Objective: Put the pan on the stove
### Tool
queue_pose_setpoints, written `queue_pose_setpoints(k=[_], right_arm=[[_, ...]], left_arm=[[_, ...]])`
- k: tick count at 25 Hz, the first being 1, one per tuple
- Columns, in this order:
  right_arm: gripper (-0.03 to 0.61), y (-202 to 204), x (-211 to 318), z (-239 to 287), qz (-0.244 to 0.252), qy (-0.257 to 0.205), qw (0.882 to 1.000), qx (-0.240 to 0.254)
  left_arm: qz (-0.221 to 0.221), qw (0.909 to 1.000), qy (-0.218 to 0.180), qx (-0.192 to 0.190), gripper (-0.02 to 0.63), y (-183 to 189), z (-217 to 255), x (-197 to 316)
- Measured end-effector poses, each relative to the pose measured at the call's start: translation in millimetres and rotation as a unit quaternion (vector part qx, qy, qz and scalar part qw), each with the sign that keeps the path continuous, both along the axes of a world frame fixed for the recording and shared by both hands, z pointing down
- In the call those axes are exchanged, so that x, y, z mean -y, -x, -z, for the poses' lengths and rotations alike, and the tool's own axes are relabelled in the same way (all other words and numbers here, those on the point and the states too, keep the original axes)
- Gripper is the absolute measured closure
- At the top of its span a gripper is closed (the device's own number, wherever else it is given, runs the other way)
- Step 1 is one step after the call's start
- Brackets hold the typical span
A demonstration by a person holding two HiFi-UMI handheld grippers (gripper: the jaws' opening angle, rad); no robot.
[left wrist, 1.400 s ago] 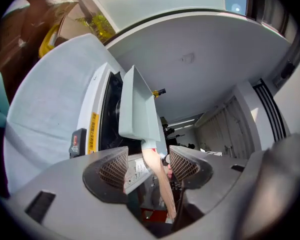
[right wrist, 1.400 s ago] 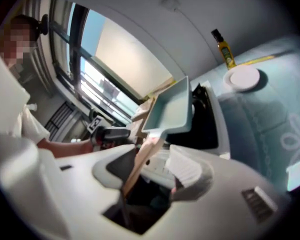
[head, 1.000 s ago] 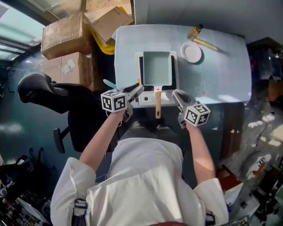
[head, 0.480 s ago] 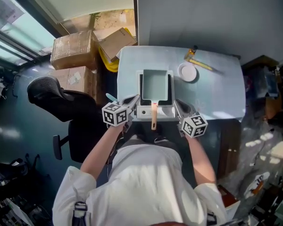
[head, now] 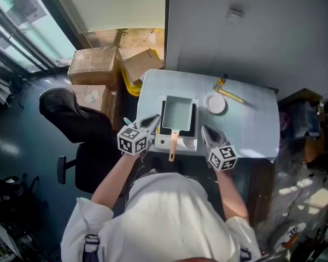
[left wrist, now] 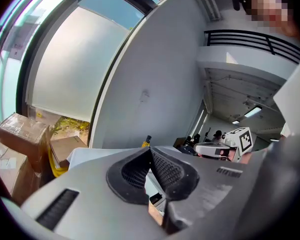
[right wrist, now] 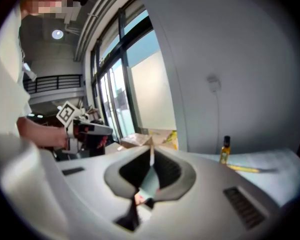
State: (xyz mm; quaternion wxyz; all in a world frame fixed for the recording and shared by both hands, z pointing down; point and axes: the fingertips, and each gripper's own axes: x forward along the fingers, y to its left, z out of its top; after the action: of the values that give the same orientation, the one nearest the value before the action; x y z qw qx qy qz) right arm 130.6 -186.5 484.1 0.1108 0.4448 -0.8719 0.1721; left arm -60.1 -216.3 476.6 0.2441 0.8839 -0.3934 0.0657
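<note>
Both forearms reach forward, holding the left gripper (head: 151, 123) and right gripper (head: 206, 132) over the bench's (head: 251, 119) near edge on either side of the stove (head: 180, 143). Each gripper's jaws are closed together and empty. The pan (head: 177, 113) sits on the stove.

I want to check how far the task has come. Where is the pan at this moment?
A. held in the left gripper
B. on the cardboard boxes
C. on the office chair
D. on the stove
D: in the head view the pan sits on the stove, while the left gripper and the right gripper are shut and empty beside it.
</note>
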Motion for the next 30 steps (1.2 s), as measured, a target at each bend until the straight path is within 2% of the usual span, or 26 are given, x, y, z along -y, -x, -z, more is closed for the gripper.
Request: queue_pose_setpoints(k=[6,13,17,30], right_arm=[[0.537,-4.5,2.0,28.7,0.014,-0.043,0.999,-0.017],[0.537,-14.2,7.0,48.6,0.003,-0.069,0.998,-0.011],[0.538,-20.7,8.5,50.7,-0.011,-0.073,0.997,-0.007],[0.543,-22.8,8.4,54.7,-0.008,-0.079,0.997,-0.01]], left_arm=[[0.011,0.999,-0.044,0.004,0.588,-3.6,34.5,2.0],[0.022,0.9966,-0.078,0.015,0.588,-0.4,58.4,1.7],[0.028,0.9958,-0.086,0.018,0.588,2.7,61.6,0.4],[0.03,0.9959,-0.084,0.015,0.588,1.0,62.2,2.0]])
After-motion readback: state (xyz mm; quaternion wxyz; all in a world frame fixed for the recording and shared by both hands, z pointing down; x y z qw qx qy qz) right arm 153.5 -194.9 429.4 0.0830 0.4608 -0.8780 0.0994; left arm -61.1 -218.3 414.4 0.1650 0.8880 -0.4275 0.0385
